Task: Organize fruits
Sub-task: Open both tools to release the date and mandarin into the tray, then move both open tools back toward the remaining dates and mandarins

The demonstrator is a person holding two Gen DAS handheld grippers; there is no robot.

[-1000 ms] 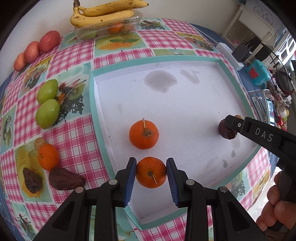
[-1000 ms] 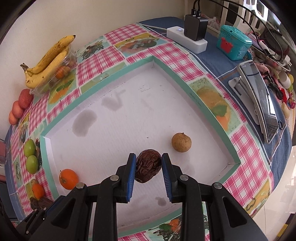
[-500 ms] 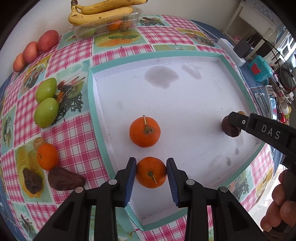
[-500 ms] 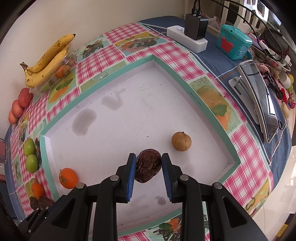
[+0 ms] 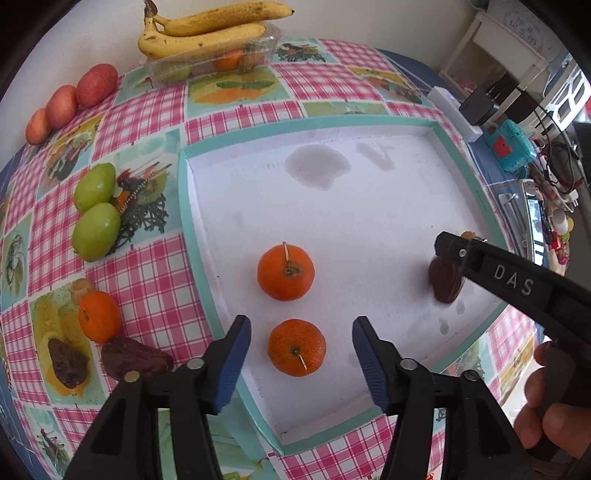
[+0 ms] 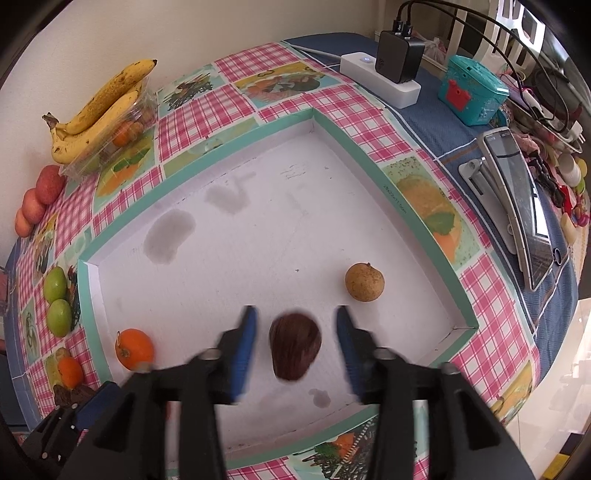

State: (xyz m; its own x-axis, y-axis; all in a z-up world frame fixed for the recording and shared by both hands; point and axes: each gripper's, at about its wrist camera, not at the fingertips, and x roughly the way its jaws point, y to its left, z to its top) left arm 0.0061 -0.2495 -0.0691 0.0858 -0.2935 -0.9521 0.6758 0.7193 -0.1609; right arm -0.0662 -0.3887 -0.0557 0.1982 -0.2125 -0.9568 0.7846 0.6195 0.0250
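My left gripper [image 5: 301, 349] stands open around a small orange [image 5: 296, 348] that rests on the white tray floor [image 5: 369, 221]. A second orange [image 5: 285, 272] sits just beyond it. In the right wrist view my right gripper [image 6: 295, 338] is open too, with a dark brown date [image 6: 294, 346] lying between its blue pads, free of both. A round tan fruit [image 6: 364, 282] lies to the date's right. The right gripper's black arm [image 5: 517, 284] crosses the left wrist view, partly covering the date [image 5: 445, 282].
On the checked cloth left of the tray lie two green fruits [image 5: 94, 214], an orange [image 5: 99, 316] and two dates [image 5: 135, 362]. Bananas [image 5: 207, 29] on a clear box and red fruits [image 5: 74, 99] sit at the back. A power strip [image 6: 380, 79], teal box [image 6: 472, 90] and phone stand [image 6: 517, 199] lie right.
Both grippers have opened. The left let go of the small orange and the right let go of the date; both fruits now rest on the tray floor.
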